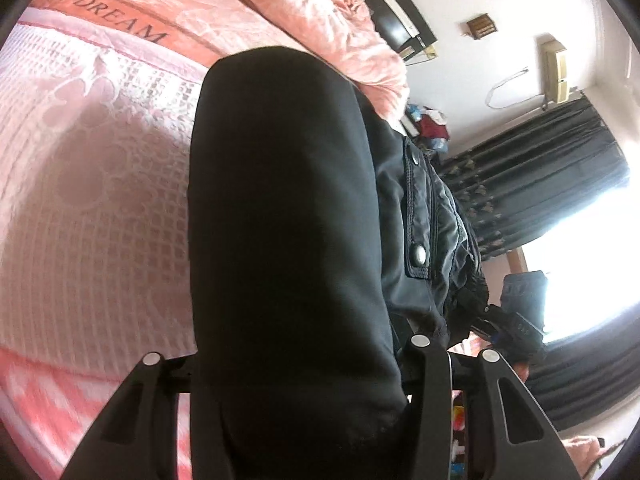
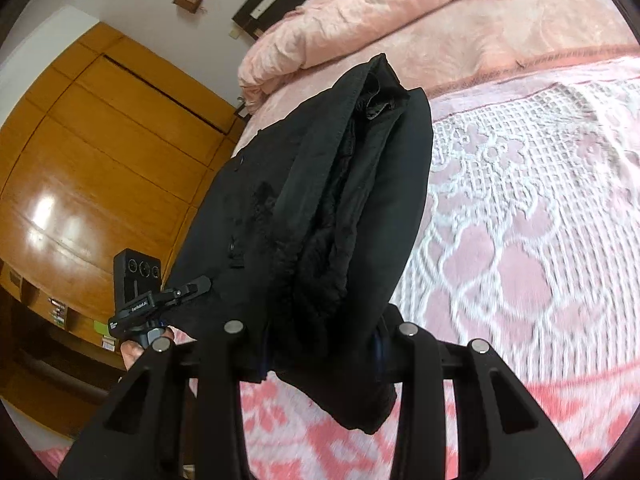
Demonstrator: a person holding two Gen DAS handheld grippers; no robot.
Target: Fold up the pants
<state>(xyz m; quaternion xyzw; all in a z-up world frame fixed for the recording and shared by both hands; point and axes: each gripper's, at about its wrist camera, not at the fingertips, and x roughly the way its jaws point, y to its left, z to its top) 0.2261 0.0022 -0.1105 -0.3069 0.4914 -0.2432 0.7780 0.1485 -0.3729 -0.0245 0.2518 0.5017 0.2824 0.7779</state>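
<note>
I see both grippers, left (image 1: 298, 360) and right (image 2: 320, 340), pinching the folded black pants (image 1: 288, 200) between their fingers above the pink bed (image 2: 520, 200).

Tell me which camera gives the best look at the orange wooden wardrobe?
The right wrist view: the wardrobe fills its left side, glossy orange panels plainly visible beside the lifted black pants. The left wrist view shows none of it, only pants, pink bedspread and dark curtains.

A pink-covered bed (image 2: 520, 200), wooden wardrobe (image 2: 100, 152), white wall (image 1: 480, 64), dark curtains (image 1: 540, 168) beside a bright window (image 1: 592, 248).
</note>
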